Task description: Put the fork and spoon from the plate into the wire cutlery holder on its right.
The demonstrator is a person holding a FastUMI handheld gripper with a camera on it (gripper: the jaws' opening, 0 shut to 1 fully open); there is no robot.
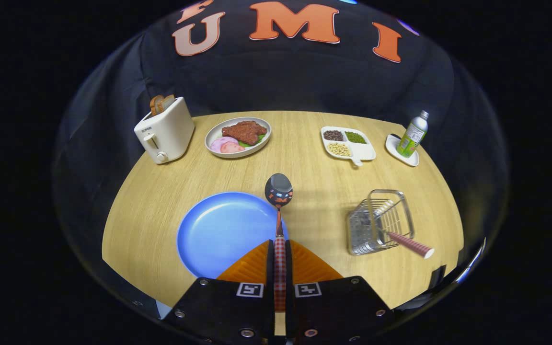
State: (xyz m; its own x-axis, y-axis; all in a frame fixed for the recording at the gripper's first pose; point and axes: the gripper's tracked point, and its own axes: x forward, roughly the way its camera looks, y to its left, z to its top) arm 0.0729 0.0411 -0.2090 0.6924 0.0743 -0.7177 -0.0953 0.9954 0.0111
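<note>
- Gripper view: gripper (280, 268) clamped on the spoon (279, 201), both fingers pressing its checked handle, bowl pointing to 12 o'clock, lifted over the blue plate (218, 230) edge.
- Step: looks like fork (408, 243) done, its pink handle sticking out of the wire cutlery holder (380, 221); spoon in transit.
- Next: swing toward 3 o'clock, tip the spoon upright over the holder, lower, release.
- Spoon: dark glossy bowl, thin neck, red-check handle.

The gripper (280, 268) is closed on the spoon (279, 211), both orange fingers (252, 268) pressing its checked handle between them. It hangs above the wooden table (304, 191), fingers pointing forward, the spoon's bowl jutting out ahead of the fingertips.
</note>
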